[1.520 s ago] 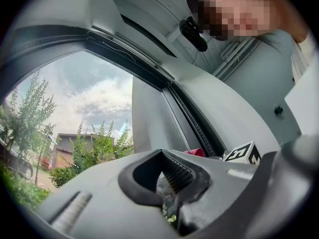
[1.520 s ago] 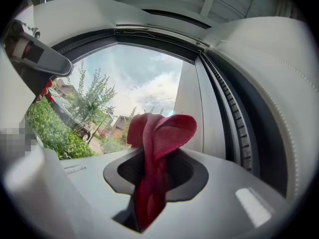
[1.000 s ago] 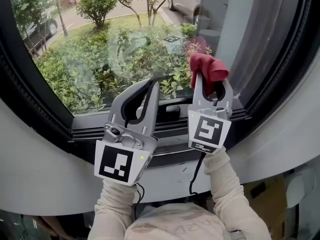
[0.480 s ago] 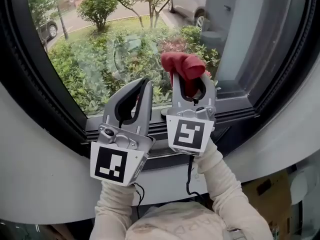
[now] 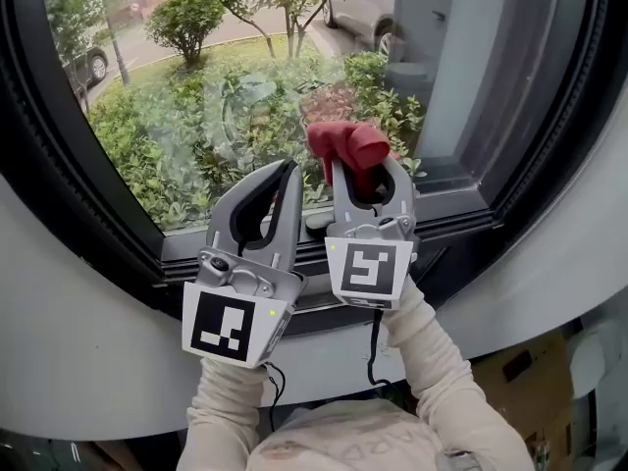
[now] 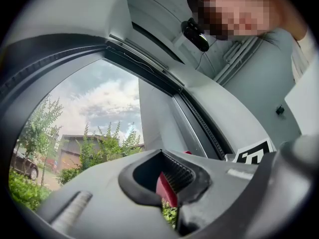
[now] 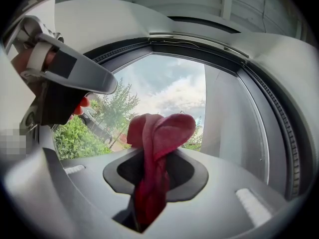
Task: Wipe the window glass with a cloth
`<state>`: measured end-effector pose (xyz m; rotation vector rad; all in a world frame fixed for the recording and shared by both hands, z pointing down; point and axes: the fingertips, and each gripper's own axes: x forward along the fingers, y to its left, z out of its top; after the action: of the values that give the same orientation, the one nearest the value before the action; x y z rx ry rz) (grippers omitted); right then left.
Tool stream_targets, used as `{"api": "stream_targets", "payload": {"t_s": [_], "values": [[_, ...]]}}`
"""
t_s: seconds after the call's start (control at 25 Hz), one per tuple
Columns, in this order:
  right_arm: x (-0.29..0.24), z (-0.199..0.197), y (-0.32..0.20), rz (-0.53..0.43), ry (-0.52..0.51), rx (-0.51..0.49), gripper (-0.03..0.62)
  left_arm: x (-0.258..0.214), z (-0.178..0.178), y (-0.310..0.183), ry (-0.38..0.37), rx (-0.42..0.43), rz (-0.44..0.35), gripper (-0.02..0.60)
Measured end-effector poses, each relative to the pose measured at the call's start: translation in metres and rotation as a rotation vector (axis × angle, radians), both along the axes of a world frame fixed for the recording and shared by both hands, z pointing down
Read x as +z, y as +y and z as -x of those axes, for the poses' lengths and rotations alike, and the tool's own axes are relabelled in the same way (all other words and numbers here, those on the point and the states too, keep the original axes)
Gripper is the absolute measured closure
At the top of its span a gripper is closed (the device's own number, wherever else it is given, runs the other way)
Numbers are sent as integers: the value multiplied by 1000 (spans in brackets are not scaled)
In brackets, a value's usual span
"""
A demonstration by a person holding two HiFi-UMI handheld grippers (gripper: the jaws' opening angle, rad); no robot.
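Cloth (image 5: 345, 143), dark red, bunched, pinched in right hand-held gripper (image 5: 366, 171)

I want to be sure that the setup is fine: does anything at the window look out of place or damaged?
Nothing looks damaged or spilled. Only the red cloth is a little odd: it sits bunched in a wad in the shut right gripper, not spread flat against the window glass.

The person wears cream sleeves (image 5: 228, 412), and the left gripper (image 5: 286, 172) and right gripper (image 5: 366, 170) are both grey with black-lined jaws, each bearing a white cube (image 5: 233, 322) printed with black square markers and trailing a thin black cable (image 5: 373, 346).
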<state>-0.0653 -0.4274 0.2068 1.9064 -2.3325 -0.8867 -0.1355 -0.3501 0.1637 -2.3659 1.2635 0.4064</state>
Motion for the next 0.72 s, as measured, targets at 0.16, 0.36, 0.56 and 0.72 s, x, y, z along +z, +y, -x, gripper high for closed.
{"api": "stream_targets", "payload": {"t_s": [0.16, 0.36, 0.56, 0.72], "values": [[3, -27, -3, 4, -12, 21, 465, 1, -13, -3, 2, -2, 5, 580], [3, -64, -9, 5, -15, 49, 464, 2, -39, -7, -4, 4, 8, 580], [1, -108, -14, -1, -23, 80, 464, 2, -73, -11, -11, 18, 13, 580], [0, -142, -18, -5, -33, 103, 464, 1, -102, -15, -14, 29, 13, 580]]}}
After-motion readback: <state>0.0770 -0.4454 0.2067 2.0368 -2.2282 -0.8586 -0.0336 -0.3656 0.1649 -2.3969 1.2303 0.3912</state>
